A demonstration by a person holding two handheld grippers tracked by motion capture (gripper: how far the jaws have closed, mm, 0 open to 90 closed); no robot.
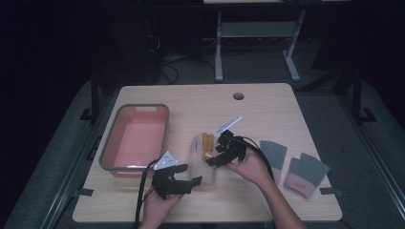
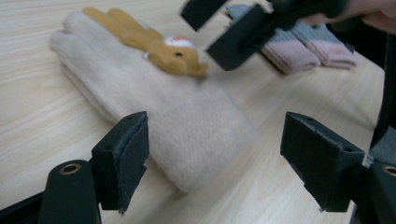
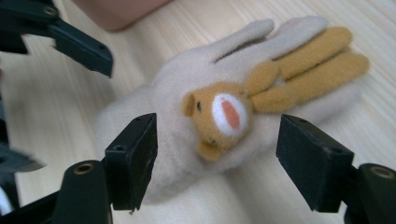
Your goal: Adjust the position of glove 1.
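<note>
Two open grippers hovering around a cream bunny glove on the table

Biggest first: the wooden table, with a grey-rimmed pink tub on its left side. The cream glove with an orange bunny face lies flat mid-table. Off to the right sit two grey-and-pink gloves, I think, it's dim there. The left gripper has its jaws wide at the glove's cuff end; the right gripper is spread wide too, nothing pinched.
</note>
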